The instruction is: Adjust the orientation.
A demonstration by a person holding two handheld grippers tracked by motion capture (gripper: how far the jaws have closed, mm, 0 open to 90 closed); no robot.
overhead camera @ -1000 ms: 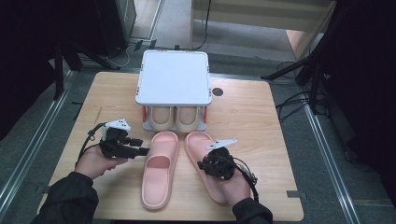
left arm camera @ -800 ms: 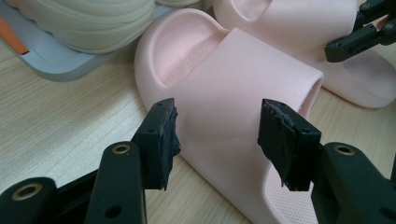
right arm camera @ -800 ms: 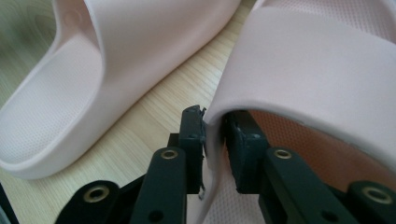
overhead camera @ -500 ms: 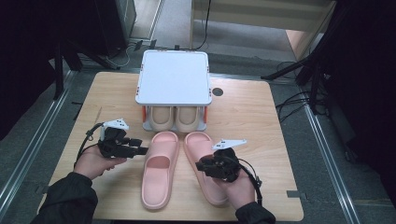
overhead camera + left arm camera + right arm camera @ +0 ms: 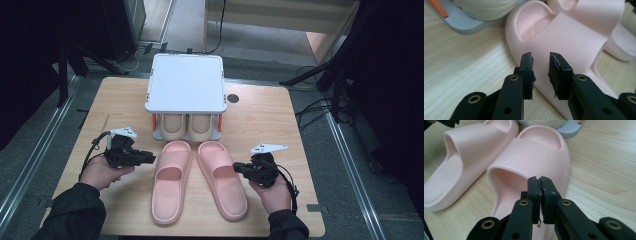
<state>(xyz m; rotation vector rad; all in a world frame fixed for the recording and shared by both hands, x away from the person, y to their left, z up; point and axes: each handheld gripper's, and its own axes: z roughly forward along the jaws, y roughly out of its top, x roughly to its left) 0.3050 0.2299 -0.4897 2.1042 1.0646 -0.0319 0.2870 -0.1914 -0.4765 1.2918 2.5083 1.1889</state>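
Two pink slippers lie side by side on the wooden table, the left one (image 5: 170, 185) and the right one (image 5: 222, 180). My left gripper (image 5: 150, 156) points at the left slipper's outer side (image 5: 564, 42). Its jaws (image 5: 541, 62) have just been closing; a narrow gap remains between them, with nothing in it. My right gripper (image 5: 236, 169) sits at the right slipper's outer edge. In the right gripper view its jaws (image 5: 540, 182) are shut pad to pad with nothing between them, in front of that slipper's strap (image 5: 536, 152).
A small rack with a white top (image 5: 185, 82) stands behind the pink pair, with two beige slippers (image 5: 187, 126) on its grey base (image 5: 466, 25). A dark round hole (image 5: 233, 98) is in the tabletop right of the rack. Metal rails run along both table sides.
My right hand has moved right, from over the right slipper to its outer edge. The left hand has stayed where it was.
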